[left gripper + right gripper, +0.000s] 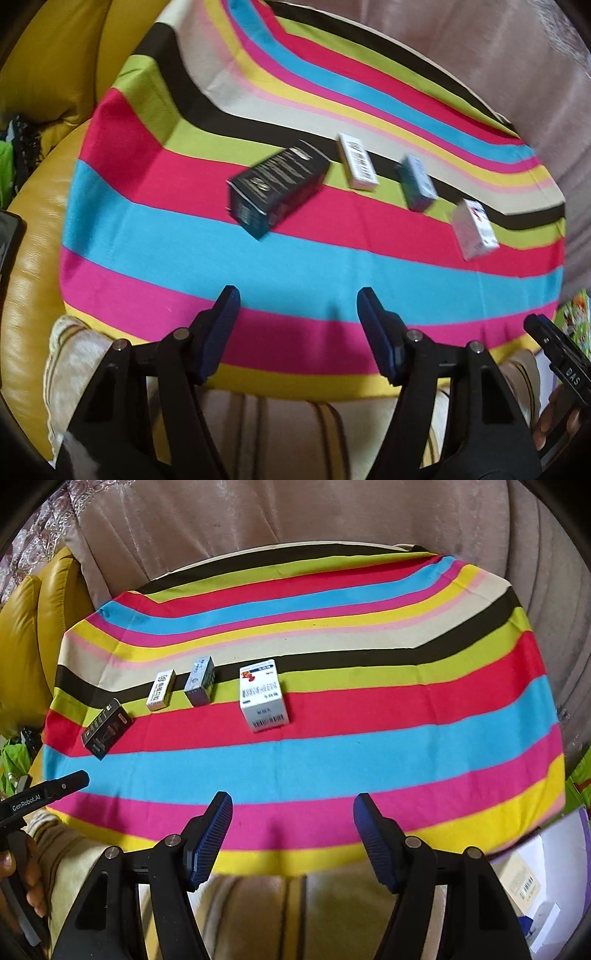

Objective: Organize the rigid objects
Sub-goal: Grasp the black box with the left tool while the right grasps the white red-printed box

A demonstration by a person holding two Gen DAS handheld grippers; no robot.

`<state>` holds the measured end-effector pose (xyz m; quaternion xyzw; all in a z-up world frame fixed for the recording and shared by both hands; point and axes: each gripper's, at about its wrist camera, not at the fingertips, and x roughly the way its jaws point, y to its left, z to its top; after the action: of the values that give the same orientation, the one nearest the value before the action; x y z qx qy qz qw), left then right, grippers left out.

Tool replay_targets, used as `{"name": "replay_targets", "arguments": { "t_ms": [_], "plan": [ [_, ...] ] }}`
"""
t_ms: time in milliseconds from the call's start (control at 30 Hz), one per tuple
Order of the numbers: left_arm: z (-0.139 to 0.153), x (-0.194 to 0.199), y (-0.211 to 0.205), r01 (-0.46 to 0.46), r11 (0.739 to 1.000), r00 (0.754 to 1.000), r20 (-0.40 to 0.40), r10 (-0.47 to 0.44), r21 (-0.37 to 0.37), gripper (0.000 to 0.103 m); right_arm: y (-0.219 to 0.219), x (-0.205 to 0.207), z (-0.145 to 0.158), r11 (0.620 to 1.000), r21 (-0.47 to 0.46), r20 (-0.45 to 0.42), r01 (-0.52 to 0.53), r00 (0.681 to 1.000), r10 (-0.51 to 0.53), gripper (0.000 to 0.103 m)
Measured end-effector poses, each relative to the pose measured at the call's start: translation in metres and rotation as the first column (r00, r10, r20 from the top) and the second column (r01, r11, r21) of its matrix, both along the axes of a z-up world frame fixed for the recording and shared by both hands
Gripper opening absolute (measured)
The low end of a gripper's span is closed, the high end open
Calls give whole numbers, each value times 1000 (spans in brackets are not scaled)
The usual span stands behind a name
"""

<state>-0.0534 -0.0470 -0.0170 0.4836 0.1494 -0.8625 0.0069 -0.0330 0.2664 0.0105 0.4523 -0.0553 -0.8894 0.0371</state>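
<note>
Left wrist view: left claw [297, 295] stands apart and empty over the striped cloth [184, 229] on the counter; black box [275, 188], white box [357, 161], blue box [416, 182] and tall white box [476, 229] lie loosely in a row beyond it, and no container shows. Right wrist view: right claw [291, 803] also apart, empty, tall white box [263, 694] nearest; a glancing approach could likely topple these light cartons or drag the cloth and shift the row
</note>
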Motion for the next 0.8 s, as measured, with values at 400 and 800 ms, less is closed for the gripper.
{"name": "replay_targets", "arguments": {
  "t_ms": [400, 800],
  "plan": [
    [-18, -41, -23, -109, 992, 991, 71, 114, -69, 65, -11, -30, -9, 1000, -3, 32, -12, 999, 12, 69],
    [-17, -56, -43, -213, 973, 975, 51, 218, -88, 65, -21, -51, -18, 1000, 21, 52, -17, 999, 16, 69]
  ]
}}
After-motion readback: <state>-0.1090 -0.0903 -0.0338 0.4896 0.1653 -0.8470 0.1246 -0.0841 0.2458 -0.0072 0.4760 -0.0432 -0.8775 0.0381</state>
